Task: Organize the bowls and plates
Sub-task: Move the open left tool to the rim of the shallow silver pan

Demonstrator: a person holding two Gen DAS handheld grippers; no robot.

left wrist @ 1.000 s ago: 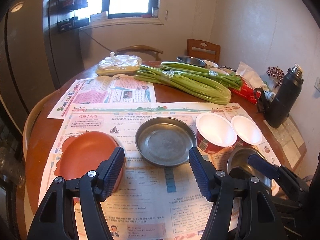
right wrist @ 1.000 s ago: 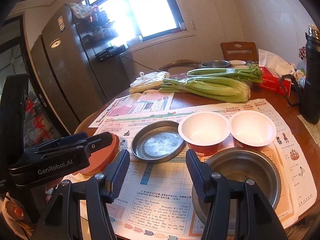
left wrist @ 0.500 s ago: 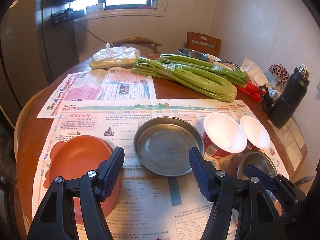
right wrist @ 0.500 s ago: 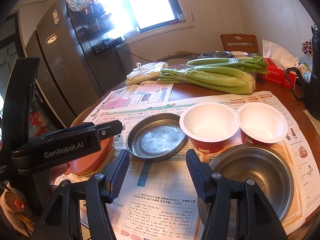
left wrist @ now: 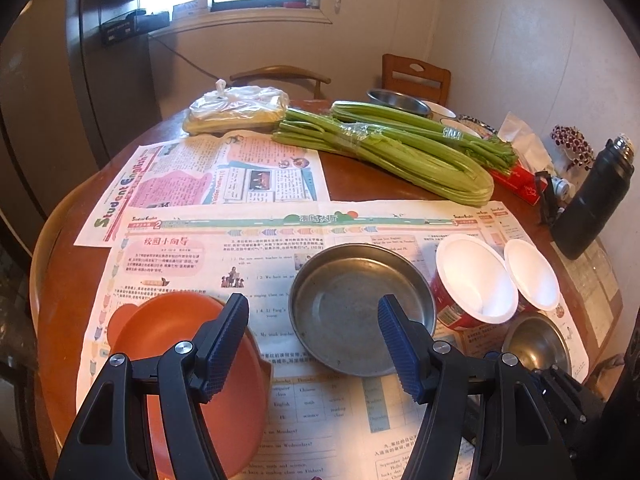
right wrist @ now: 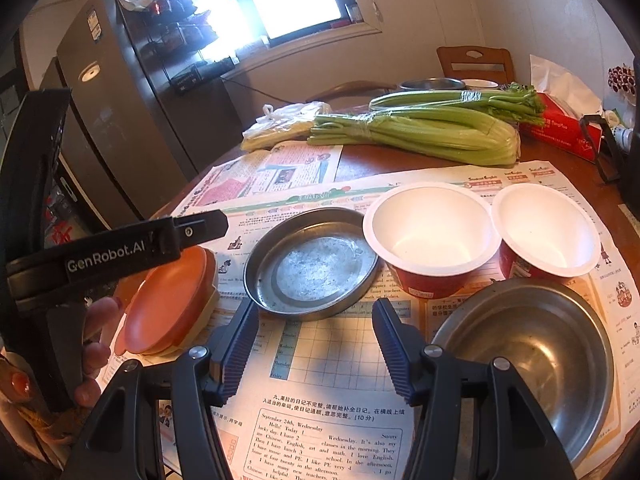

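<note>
On the bench (left wrist: 352, 184), both tools hung with jaws apart, gripping nothing: left tool (left wrist: 312, 344) over the metal plate (left wrist: 344, 300), right tool (right wrist: 312, 344) apparently beside the steel bowl (right wrist: 532, 356).

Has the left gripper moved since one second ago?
Yes. The left gripper has come forward and lower: the fixed metal plate and orange bowl now sit nearer and larger between its fingers.

Dishes and groceries on the round table, counted

One orange bowl (left wrist: 168, 344), one flat metal plate (left wrist: 352, 304), two white-lined red paper bowls (right wrist: 430, 236) (right wrist: 546, 232), one steel bowl (right wrist: 528, 352) up front, another steel bowl (left wrist: 398, 102) far back, two celery bundles (left wrist: 396, 152), two newspaper sheets (left wrist: 208, 176).
</note>
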